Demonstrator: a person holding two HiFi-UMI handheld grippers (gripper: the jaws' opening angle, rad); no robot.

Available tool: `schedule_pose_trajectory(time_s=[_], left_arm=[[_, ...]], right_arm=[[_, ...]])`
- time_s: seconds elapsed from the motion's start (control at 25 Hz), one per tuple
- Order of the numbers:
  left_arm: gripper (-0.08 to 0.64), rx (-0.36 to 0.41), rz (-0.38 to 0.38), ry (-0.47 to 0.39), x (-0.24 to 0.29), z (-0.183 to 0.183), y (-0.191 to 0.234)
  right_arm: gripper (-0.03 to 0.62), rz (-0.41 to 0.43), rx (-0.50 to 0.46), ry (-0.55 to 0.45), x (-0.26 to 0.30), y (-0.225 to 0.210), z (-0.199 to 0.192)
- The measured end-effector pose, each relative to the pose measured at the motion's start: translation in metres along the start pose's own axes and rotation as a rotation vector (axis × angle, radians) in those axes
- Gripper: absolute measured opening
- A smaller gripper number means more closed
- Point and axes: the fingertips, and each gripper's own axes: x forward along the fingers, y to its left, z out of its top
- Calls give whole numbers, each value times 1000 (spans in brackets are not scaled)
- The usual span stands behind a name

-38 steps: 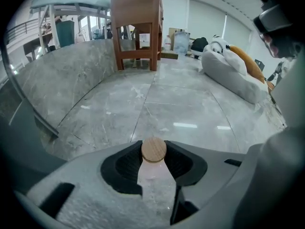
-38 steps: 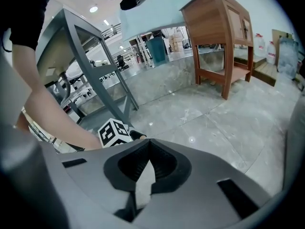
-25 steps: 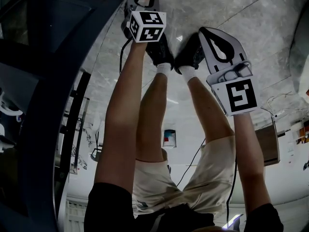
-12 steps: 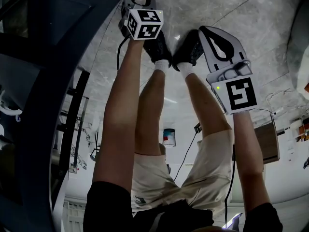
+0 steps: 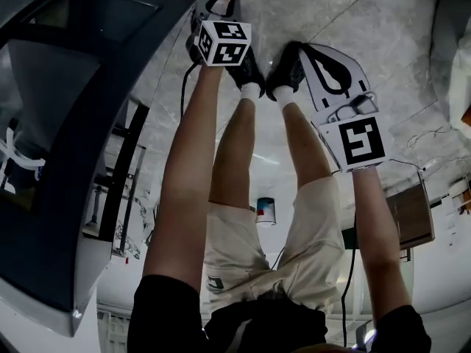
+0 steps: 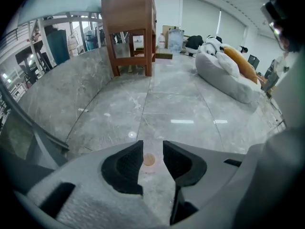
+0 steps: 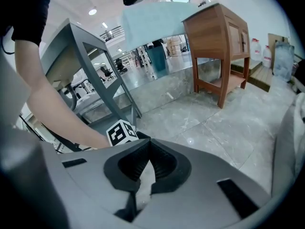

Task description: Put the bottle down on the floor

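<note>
The left tongs (image 6: 152, 149) are pointing straight down at the grey marbled stone floor (image 6: 162, 94). Their jaws are standing wide but closing a little, and the small bottle with a round tan cap (image 6: 149, 160) is sitting between them, seen from directly above. A sliver of floor is showing beside the cap, so the pads are not visibly pressing on it there. Whether they are touching the wider body lower down cannot be told, nor whether the base is already resting on the stone. The right tongs (image 7: 148, 149) are hanging beside the left arm with jaws pressed together at the tips and nothing between them; they are taking no part. The person is bending far over, and the dark shoes (image 5: 254, 68) are standing near the bottle, with a black cable (image 5: 184, 87) trailing across the floor just beside the left gripper. Judgement for doing the step well: the bottle is looking light and narrow, likely to topple at a nudge. The base should be flat and bearing on the stone before the grip goes slack. The jaws should then be spreading evenly, so that neither pad is dragging one side. The withdrawal should be rising straight up along the bottle's axis until the tips are above the cap. Any sideways swing, or a shuffle of the feet or cable, is the main risk to an upright landing.
</note>
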Motion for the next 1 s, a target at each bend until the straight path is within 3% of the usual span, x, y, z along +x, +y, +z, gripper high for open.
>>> schedule_pose_trajectory(time_s=[0.36, 0.76, 1.0], left_arm=[[141, -36, -24, 9, -93, 30, -26], [141, -2, -34, -33, -224, 86, -65], [98, -65, 9, -77, -309, 112, -65]], right_arm=[[5, -24, 29, -41, -73, 31, 44], [5, -55, 1, -109, -184, 72, 111], [5, -81, -26, -132, -254, 104, 146]])
